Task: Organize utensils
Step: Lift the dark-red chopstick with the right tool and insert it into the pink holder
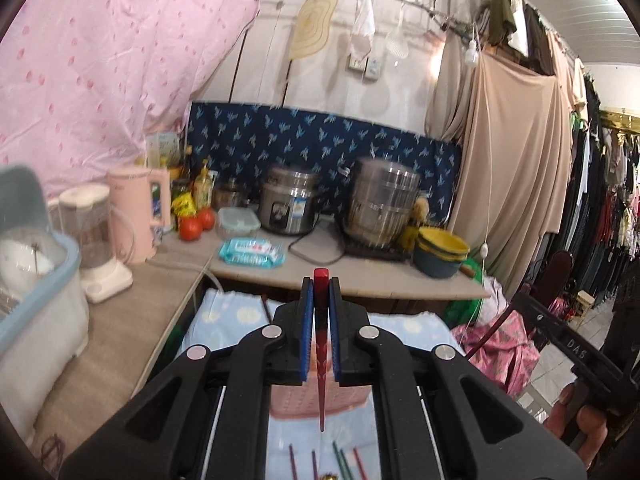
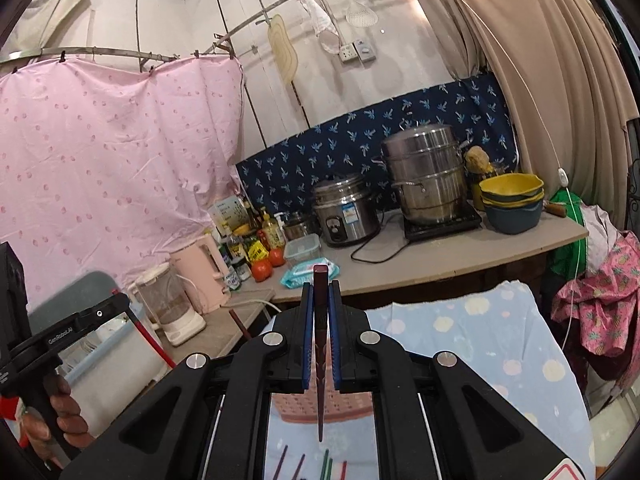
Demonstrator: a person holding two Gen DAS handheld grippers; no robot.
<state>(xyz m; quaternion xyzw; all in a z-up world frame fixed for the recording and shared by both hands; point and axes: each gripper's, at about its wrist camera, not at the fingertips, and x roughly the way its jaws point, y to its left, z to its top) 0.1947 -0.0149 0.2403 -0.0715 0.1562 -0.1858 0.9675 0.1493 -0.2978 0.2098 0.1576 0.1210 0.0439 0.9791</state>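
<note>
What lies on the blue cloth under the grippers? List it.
On the blue cloth lie loose chopsticks, purple, red and green, and a pink basket. Both the left gripper and the right gripper cover most of them, so no count is possible.

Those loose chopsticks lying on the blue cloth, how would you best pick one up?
Judging by the green chopstick, lying flat among others on the blue cloth, I'd come from straight above and close the jaws across its thin shaft near the thicker end, where the stick is widest; the neighbouring sticks lie close, so the fingers probably need care.
</note>
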